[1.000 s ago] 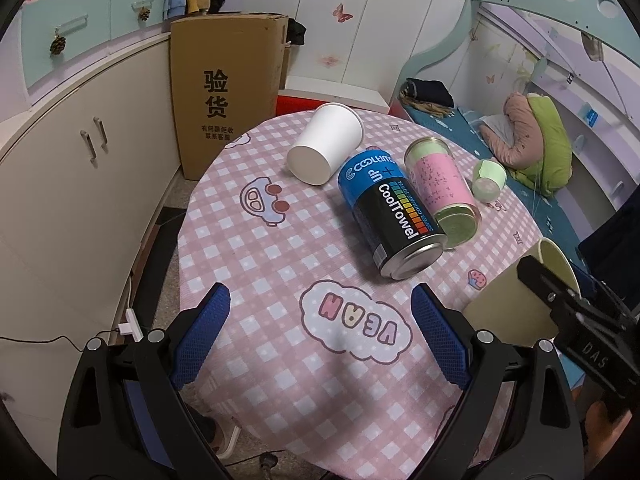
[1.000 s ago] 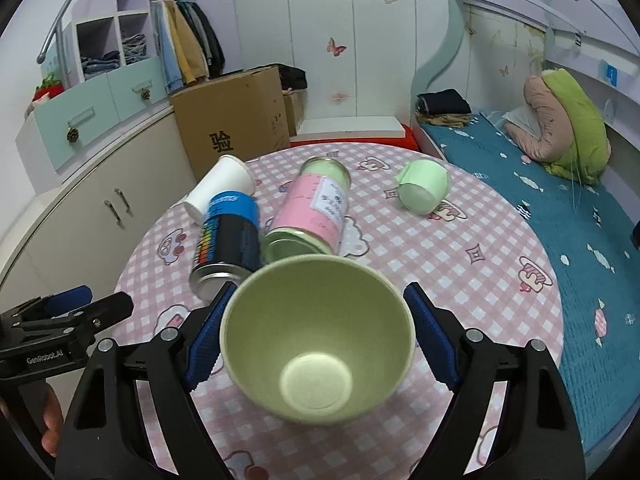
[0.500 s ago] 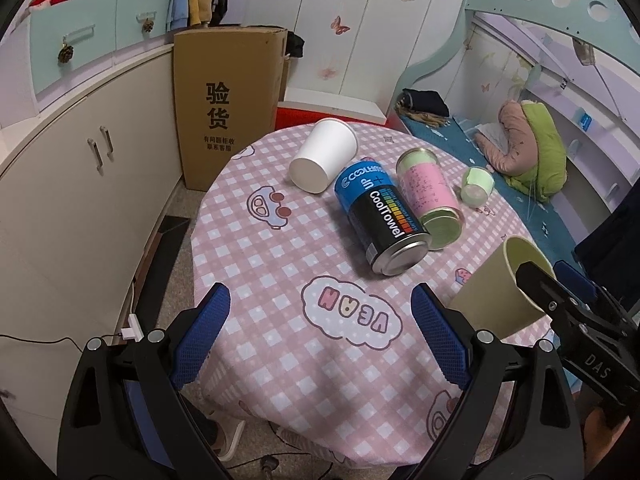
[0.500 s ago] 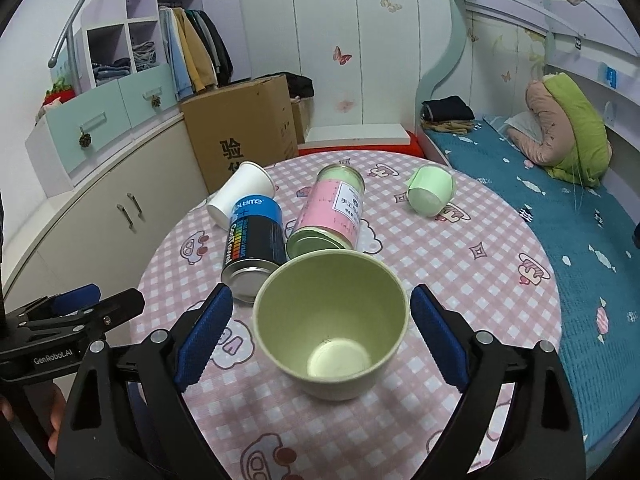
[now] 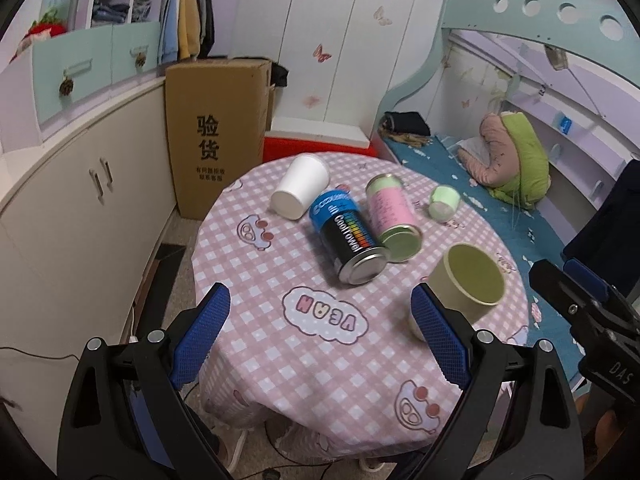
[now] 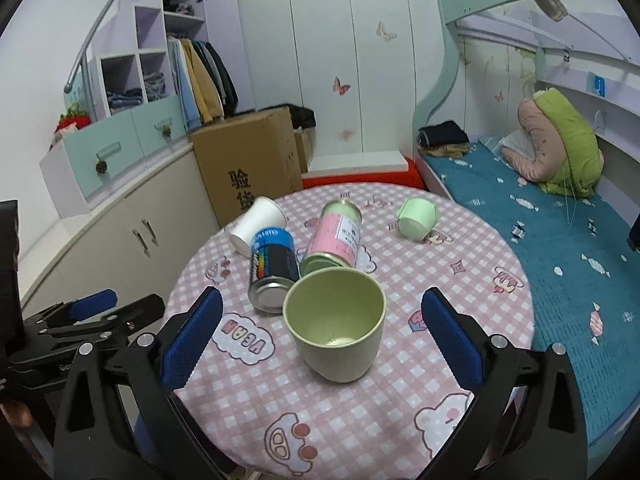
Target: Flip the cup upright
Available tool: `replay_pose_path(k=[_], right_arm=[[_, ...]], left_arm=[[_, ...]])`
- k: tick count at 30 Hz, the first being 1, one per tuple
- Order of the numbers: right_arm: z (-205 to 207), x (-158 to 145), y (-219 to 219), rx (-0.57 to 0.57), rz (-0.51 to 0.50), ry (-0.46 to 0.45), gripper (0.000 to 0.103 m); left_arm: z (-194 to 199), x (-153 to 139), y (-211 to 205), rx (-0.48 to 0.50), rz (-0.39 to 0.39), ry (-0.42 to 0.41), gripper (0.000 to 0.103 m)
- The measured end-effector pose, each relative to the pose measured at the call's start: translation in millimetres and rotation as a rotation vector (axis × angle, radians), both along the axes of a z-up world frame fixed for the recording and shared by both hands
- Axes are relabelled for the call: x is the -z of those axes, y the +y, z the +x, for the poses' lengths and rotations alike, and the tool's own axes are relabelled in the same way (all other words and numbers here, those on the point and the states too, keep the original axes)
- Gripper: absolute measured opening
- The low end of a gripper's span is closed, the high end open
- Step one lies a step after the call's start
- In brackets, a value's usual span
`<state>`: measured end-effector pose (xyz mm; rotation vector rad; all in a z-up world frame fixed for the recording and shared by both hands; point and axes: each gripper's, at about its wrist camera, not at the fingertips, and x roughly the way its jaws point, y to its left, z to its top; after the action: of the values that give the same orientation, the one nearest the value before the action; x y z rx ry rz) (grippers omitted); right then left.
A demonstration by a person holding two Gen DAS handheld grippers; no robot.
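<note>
A pale green cup (image 6: 336,326) stands upright on the pink checked tablecloth (image 6: 420,264), mouth up; it also shows in the left wrist view (image 5: 466,284). My right gripper (image 6: 320,336) is open, its blue pads apart on either side of the cup and not touching it. My left gripper (image 5: 320,332) is open and empty over the table's near edge, left of the cup. A white paper cup (image 5: 300,192) and a small mint cup (image 5: 444,202) lie on their sides further back.
A blue-black can (image 5: 348,240) and a pink can (image 5: 392,216) lie on their sides mid-table, just behind the green cup. A cardboard box (image 5: 218,136) and cupboards stand left of the table. A bed (image 6: 560,240) runs along the right.
The green cup went from tilted in my right gripper to standing upright on the table. The right gripper opened and drew back. The left gripper pulled back and rose.
</note>
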<state>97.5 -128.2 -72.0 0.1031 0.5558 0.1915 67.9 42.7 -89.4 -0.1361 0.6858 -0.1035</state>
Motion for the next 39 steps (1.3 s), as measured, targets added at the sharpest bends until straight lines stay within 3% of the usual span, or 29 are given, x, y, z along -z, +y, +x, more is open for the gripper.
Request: replay_pose_path(k=[18,29,39], right_arm=[[-94,-62,-11,-0.003,0.023,-0.222,0.096],[-128,-76,-13,0.002,0.021,-0.302,0.096],[-140,-77,-14,0.019,0.009,-0.341,0.096]], left_arm=[[-82,-67,-28,0.024,0.083,-0.281,0.097],[-120,-85,-36,0.006,0.124,-0.401,0.097],[-131,-90,-39,0.000,0.133,-0.446,0.097]])
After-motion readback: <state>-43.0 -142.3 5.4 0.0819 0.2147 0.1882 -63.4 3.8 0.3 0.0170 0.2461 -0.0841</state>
